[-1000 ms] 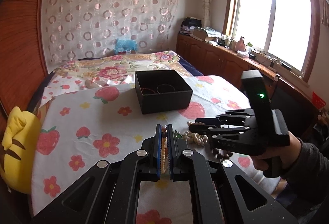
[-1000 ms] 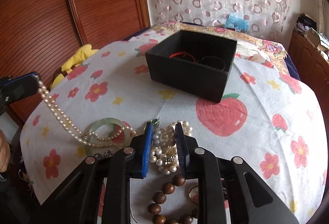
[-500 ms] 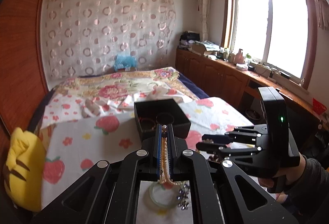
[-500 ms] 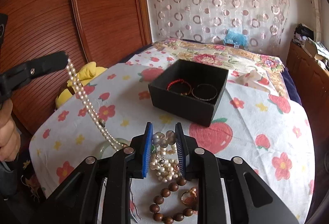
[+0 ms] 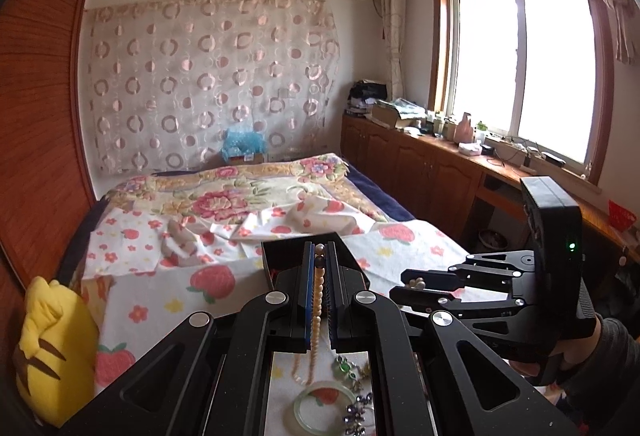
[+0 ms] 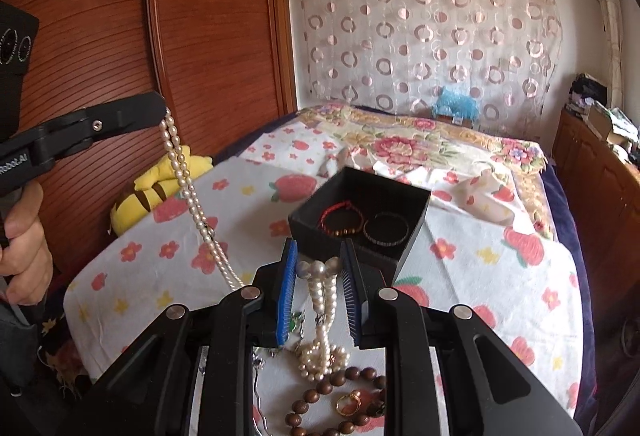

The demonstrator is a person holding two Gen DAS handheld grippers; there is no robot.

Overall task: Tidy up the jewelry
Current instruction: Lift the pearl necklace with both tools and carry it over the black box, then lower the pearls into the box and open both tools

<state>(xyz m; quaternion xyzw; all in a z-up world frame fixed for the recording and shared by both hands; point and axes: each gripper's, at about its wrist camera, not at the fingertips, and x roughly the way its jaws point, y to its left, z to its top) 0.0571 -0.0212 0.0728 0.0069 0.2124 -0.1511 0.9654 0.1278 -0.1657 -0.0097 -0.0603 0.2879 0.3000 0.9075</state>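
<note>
- Left gripper (image 5: 319, 276) was clamped on a pearl necklace (image 6: 188, 192); only the right view showed it dangling.
- Right gripper (image 6: 318, 276) pinched another pearl strand (image 6: 322, 300) before the black box (image 6: 360, 220).

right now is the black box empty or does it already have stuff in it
Not empty. The open black box holds two bracelets side by side: a red beaded one and a dark one.
</note>
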